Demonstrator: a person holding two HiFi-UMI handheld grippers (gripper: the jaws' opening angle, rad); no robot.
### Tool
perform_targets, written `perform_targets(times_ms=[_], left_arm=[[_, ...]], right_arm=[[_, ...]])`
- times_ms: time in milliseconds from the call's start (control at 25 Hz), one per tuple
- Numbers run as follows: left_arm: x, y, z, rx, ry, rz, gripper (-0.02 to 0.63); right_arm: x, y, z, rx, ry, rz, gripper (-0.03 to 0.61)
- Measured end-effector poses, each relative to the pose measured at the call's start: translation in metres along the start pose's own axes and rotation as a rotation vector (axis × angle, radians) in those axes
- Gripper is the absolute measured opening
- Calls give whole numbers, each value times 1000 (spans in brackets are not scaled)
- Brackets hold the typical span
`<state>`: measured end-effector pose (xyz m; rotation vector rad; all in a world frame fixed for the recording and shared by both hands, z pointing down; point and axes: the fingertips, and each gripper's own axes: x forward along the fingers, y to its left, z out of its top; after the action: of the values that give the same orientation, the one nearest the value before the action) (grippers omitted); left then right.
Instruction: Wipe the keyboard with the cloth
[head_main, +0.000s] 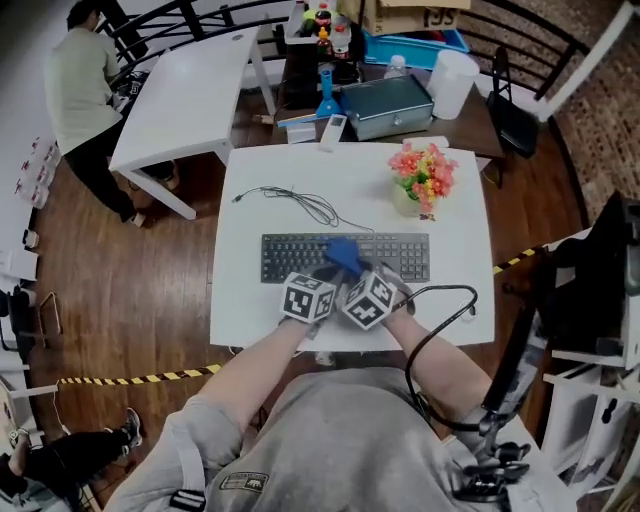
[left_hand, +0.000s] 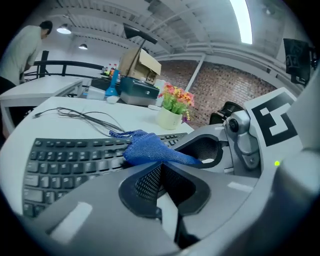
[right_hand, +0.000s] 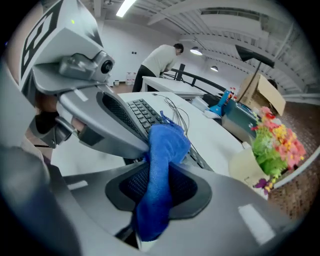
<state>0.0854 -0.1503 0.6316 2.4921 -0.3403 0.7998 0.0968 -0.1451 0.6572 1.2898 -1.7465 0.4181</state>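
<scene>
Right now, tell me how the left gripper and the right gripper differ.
The right gripper is clamped on the blue cloth, which runs down between its pads. The left gripper has its jaws together, with no cloth visible between the pads. The blue cloth extends from the right gripper onto the keyboard, while it only lies just beyond the left gripper's tips. Shared: both sit side by side at the keyboard's near edge, angled down toward it.

You've got bare table (head_main: 262, 168) across the back left; only a thin cable (head_main: 300, 203) loops just behind the keyboard (head_main: 400, 257). Flower pot (head_main: 405, 203) blocks the back right. Left gripper (left_hand: 161, 167) and right gripper (right_hand: 159, 170) crowd each other at the keyboard's front, and a black cord (head_main: 445, 290) loops over the front right corner.
</scene>
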Motion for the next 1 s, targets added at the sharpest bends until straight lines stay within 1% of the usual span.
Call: perform_targets(times_ms=[280,480,600,720,840,920,1000], left_arm=[[58,-68,19,78,32,-100,-6],[87,-102,28,110,48,-148,-6],[99,-115,29,125,58,-167,-6],[105,-119,28,130,67,-170,-6],[106,-119,28,129,65,-163,-6],[100,-114,31,120,51,-150,-6],[88,-101,33,103,29,-124,-6]], right_arm=[[-29,-55,-73,110,44,-86,114],[-47,-87,-113,166,73,-135,114],[-55,-98,-131,187,88,-155,114],[-57,-104,-140,192,90,-160,114],[-59,-104,-141,189,91,-152,114],[-58,-98,-130,167,79,-135,114],[-53,-86,-111,125,56,-110,114]])
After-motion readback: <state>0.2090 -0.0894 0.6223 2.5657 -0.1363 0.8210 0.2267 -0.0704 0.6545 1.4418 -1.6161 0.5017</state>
